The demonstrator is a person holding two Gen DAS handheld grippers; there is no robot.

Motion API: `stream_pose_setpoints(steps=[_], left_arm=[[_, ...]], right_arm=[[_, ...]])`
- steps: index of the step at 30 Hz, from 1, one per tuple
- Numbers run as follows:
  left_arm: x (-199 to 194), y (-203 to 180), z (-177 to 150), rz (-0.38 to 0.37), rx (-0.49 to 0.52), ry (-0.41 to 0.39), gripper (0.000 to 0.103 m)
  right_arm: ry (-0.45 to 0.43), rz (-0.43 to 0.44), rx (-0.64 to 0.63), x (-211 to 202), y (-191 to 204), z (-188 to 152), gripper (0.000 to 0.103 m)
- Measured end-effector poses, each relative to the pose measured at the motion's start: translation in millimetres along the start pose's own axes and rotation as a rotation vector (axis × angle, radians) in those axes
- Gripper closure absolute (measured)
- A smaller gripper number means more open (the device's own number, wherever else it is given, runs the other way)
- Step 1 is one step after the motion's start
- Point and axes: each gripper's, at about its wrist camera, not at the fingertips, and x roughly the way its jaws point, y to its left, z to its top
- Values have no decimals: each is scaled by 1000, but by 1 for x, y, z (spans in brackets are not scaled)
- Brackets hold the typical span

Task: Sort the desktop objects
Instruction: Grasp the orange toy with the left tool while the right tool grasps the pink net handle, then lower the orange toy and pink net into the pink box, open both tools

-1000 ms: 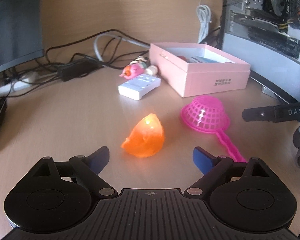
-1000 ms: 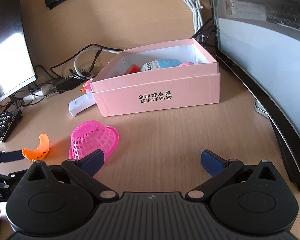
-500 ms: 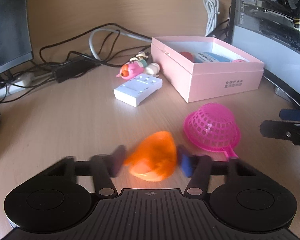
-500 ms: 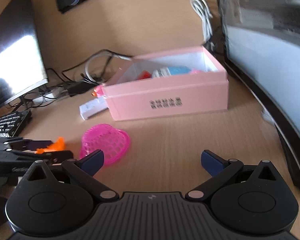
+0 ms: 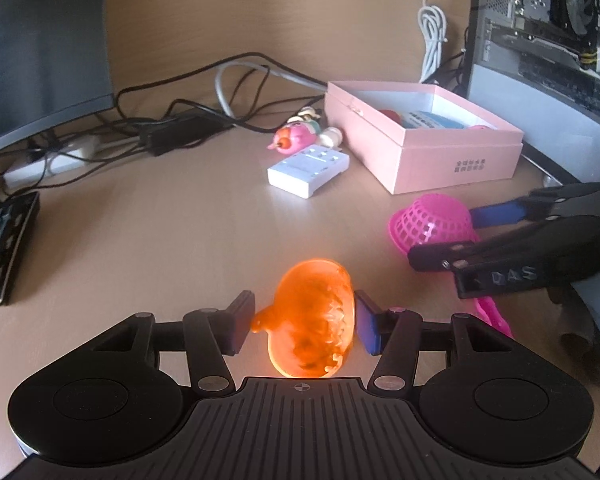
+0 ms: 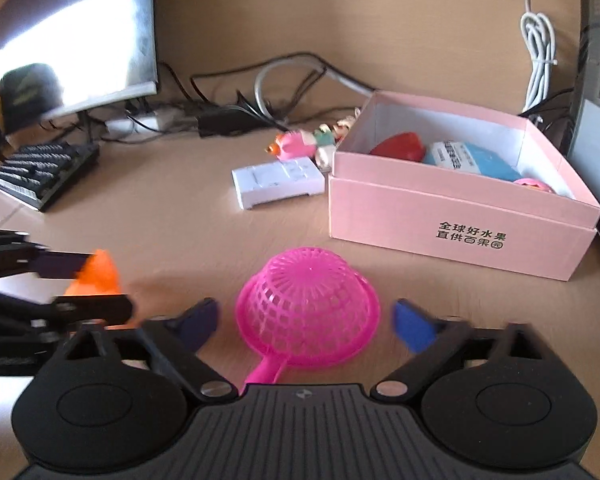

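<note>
Left wrist view: left tongs (image 5: 304,322) have closed since 1 s ago and now pinch the orange translucent toy (image 5: 312,324) between both pads; before, it sat on the desk (image 5: 160,240) ahead of wide jaws. So pick no. 1 looks done, carry to the pink box (image 5: 452,160) comes next, box lying ahead-right of these tongs. Right wrist view: right tongs (image 6: 306,322) have moved in w/ jaws wide, straddling the pink mesh strainer (image 6: 308,300), not touching yet. Pink box (image 6: 460,216) sits ahead-right there too, already holding red & blue items. White battery charger (image 6: 278,184) remains unsorted, ahead.
</note>
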Motion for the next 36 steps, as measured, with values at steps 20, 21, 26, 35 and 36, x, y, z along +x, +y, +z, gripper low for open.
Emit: stream_pose_setpoints(steps=[20, 21, 26, 35, 36], left_arm=[[-22, -43, 111, -148, 0, -208, 45], [-13, -47, 125, -157, -10, -209, 45], [40, -68, 181, -198, -34, -209, 44], [80, -49, 177, -189, -64, -142, 16], [79, -43, 168, -174, -59, -141, 15]], right_arm=[[-329, -107, -105, -207, -41, 23, 22], [-331, -108, -94, -209, -46, 22, 22], [-317, -106, -80, -205, -64, 9, 22], [-273, -104, -10, -166, -95, 16, 22], [-276, -105, -1, -158, -97, 23, 22]])
